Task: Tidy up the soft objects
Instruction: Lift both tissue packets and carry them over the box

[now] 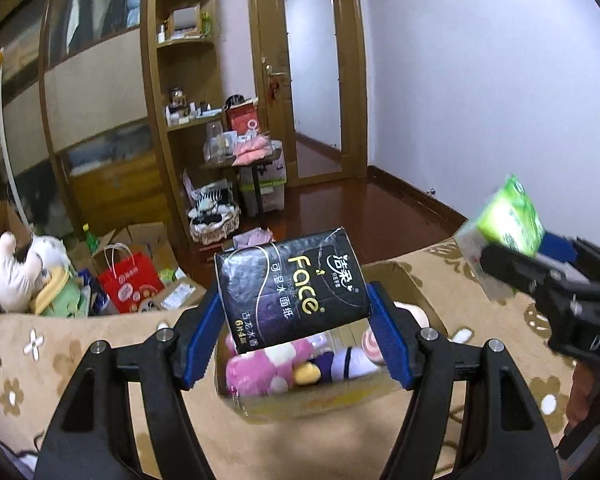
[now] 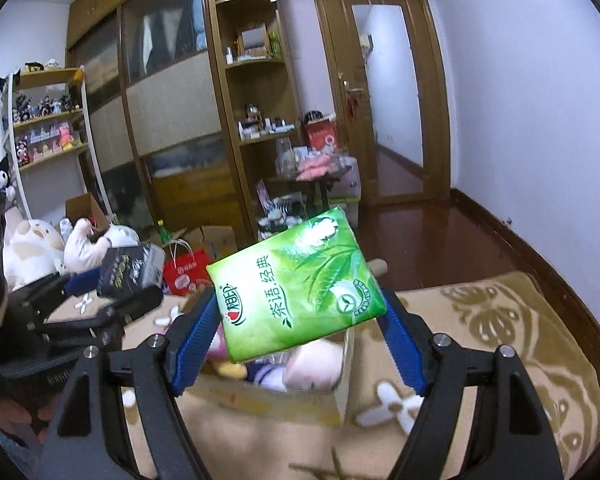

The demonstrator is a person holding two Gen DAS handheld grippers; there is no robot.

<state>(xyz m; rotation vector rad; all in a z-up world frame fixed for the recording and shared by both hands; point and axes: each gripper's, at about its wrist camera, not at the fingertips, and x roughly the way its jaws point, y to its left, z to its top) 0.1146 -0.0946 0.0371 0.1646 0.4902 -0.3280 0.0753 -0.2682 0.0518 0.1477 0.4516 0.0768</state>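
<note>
My left gripper (image 1: 294, 304) is shut on a black tissue pack (image 1: 292, 288) marked "Face" and holds it above an open cardboard box (image 1: 300, 400) with pink and white plush toys (image 1: 268, 368) inside. My right gripper (image 2: 300, 316) is shut on a green tissue pack (image 2: 296, 284) and holds it above the same box (image 2: 268, 400). The right gripper with the green pack (image 1: 508, 220) shows at the right of the left wrist view. The left gripper with the black pack (image 2: 130, 268) shows at the left of the right wrist view.
The box stands on a beige flowered blanket (image 1: 60, 360). Beyond its edge lie plush toys (image 1: 24, 268), a red gift bag (image 1: 130, 280) and open cartons on the floor. A wooden wardrobe with shelves (image 1: 180, 80) and a door (image 1: 312, 80) stand behind.
</note>
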